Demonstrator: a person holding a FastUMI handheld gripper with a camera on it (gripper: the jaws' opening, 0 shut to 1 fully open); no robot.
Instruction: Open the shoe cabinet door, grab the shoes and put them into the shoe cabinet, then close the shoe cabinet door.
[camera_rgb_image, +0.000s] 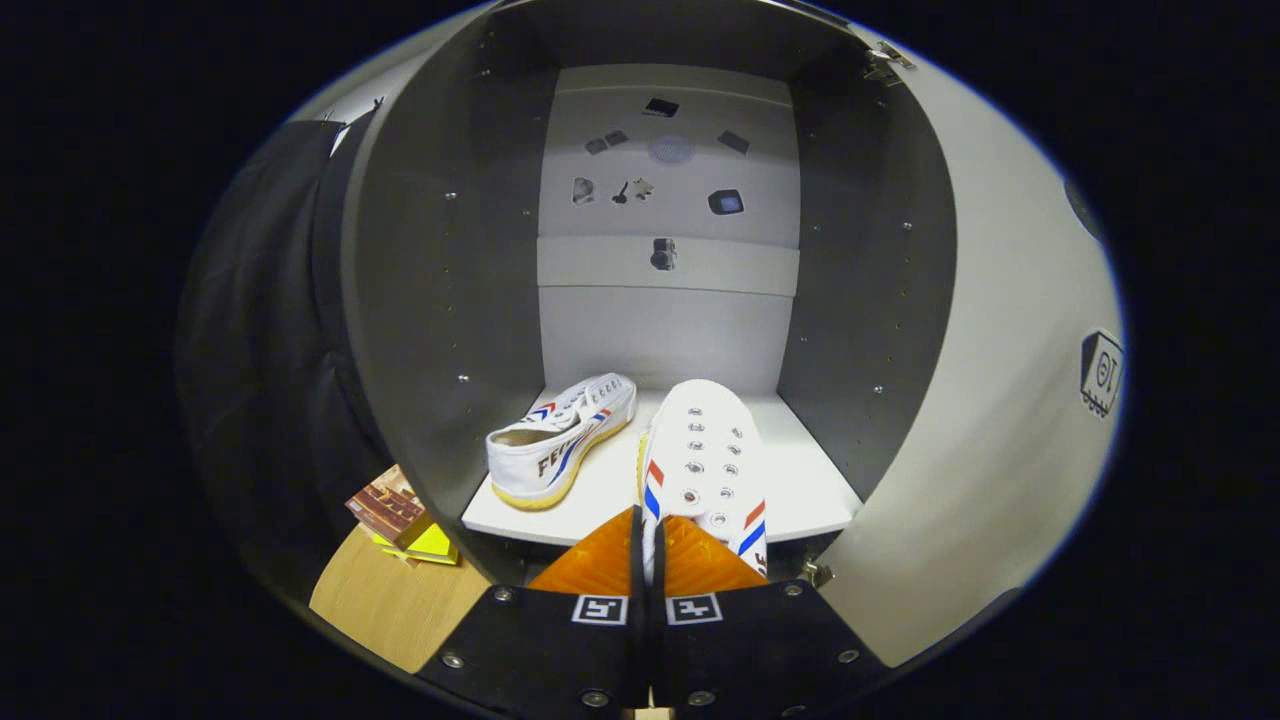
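Observation:
The grey shoe cabinet (440, 300) stands open, its pale door (990, 400) swung out to the right. On its white bottom shelf (800, 490) lies one white sneaker (560, 440) with red and blue stripes, on the left with its heel toward me. A second matching sneaker (705, 455) points toe-first into the cabinet, over the shelf's front edge. My gripper (648, 545) is shut on this second sneaker's heel rim, pinched between the orange fingers (600, 565).
The cabinet's back wall (665, 200) has several small dark cut-outs. Left of the cabinet, a wooden floor patch (390, 600) holds a small stack of brown and yellow boxes (400, 520). Black cloth hangs further to the left.

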